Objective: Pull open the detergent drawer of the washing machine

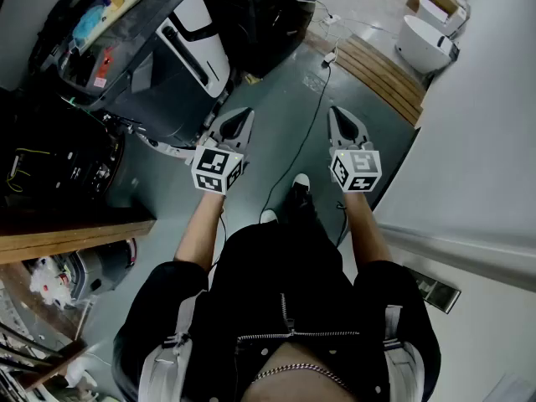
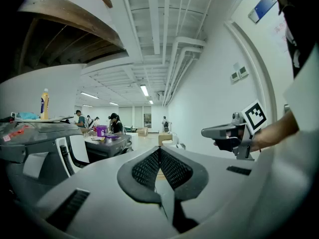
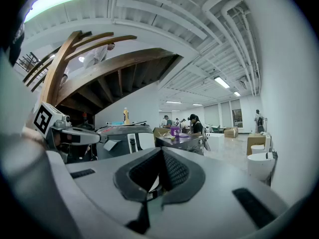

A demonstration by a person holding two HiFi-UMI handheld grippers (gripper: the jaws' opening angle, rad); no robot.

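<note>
The washing machine (image 1: 159, 53) is a grey box with a white front panel (image 1: 199, 44), standing at the upper left of the head view with clutter on its top. I cannot pick out its detergent drawer. My left gripper (image 1: 237, 124) is held level over the floor, a short way right of the machine's front, shut and empty. My right gripper (image 1: 344, 124) hangs beside it, farther from the machine, also shut on nothing. In the left gripper view the machine (image 2: 42, 146) lies to the left of my left gripper (image 2: 160, 151). In the right gripper view the machine (image 3: 122, 136) is left of my right gripper (image 3: 162, 153).
A black cable (image 1: 306, 141) runs over the green floor between the grippers. Wooden planks (image 1: 381, 69) and white basins (image 1: 429, 40) lie at the upper right, along a white wall (image 1: 481, 157). A wooden shelf (image 1: 75, 234) juts in at the left. Several people stand at a far table (image 2: 107, 136).
</note>
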